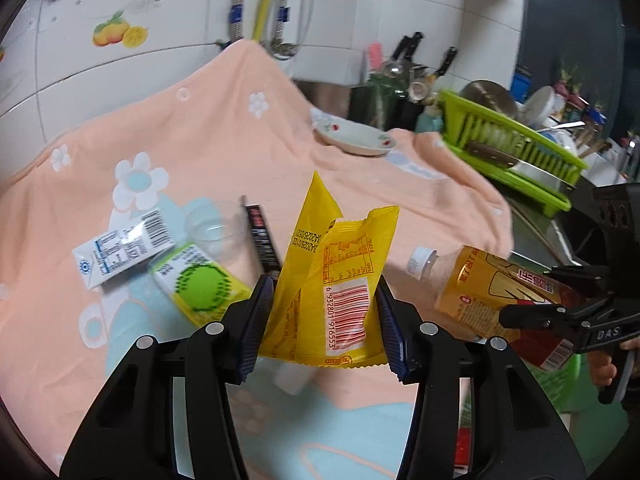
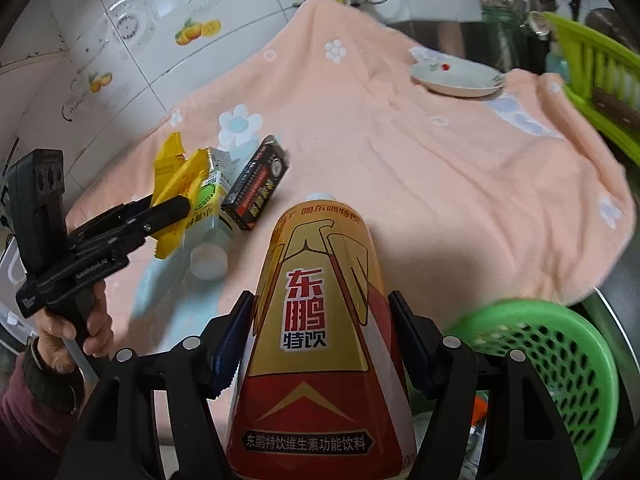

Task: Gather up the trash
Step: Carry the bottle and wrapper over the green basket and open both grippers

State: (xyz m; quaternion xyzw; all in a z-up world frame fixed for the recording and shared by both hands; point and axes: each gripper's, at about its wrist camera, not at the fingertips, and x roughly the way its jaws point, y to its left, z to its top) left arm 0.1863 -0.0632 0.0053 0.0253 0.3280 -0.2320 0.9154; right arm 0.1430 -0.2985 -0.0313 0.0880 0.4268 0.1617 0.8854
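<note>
My left gripper (image 1: 323, 280) is shut on a torn yellow snack wrapper (image 1: 340, 264), held upright above the peach cloth (image 1: 208, 136). The right wrist view shows the same wrapper (image 2: 180, 176) in the left gripper (image 2: 172, 200), which a hand holds. My right gripper (image 2: 320, 298) is shut on a gold-and-red drink bottle (image 2: 320, 320), cap pointing away; the bottle (image 1: 488, 284) also shows at the right of the left wrist view. On the cloth lie a white carton (image 1: 124, 248), a green-and-yellow carton (image 1: 200, 284), a clear cup (image 1: 218, 232) and a black box (image 2: 256, 184).
A green perforated basket (image 2: 560, 360) stands off the cloth's near right edge. At the far side is a white plate (image 2: 456, 76). A green dish rack (image 1: 512, 140) and kitchen tools stand at the back right, with a tiled wall behind.
</note>
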